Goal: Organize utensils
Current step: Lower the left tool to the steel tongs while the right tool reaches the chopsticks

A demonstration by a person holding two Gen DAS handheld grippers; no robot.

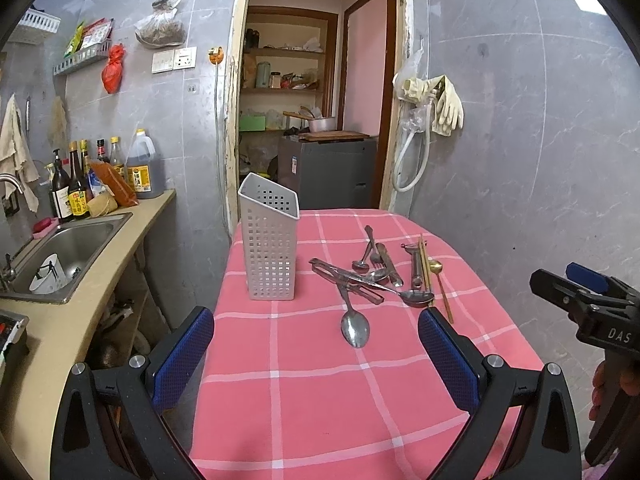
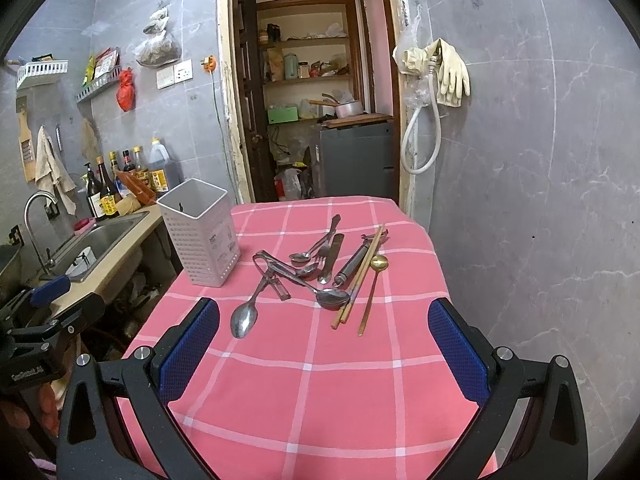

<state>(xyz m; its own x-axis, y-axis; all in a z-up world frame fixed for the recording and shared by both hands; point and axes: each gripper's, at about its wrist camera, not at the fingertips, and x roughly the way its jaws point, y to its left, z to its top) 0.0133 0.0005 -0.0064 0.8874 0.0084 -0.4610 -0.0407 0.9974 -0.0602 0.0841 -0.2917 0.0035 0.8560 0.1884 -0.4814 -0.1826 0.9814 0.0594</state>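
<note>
A white perforated utensil holder [image 1: 271,246] [image 2: 200,232] stands upright at the left of the pink checked table [image 1: 312,400] [image 2: 320,392]. To its right lies a loose pile of metal utensils [image 1: 370,274] [image 2: 304,268]: spoons, a fork, tongs, a peeler. The nearest big spoon [image 1: 354,328] [image 2: 244,320] lies apart toward me. Wooden chopsticks [image 2: 358,280] and a gold spoon [image 1: 440,284] [image 2: 374,286] lie at the pile's right. My left gripper [image 1: 316,344] and my right gripper [image 2: 324,340] both hover open over the near cloth, holding nothing.
A counter with a steel sink [image 1: 68,252] [image 2: 96,240] and sauce bottles [image 1: 80,184] runs along the left. Grey tiled wall stands close on the right, with gloves and a hose [image 1: 432,108] hung there. An open doorway [image 1: 316,100] lies behind the table.
</note>
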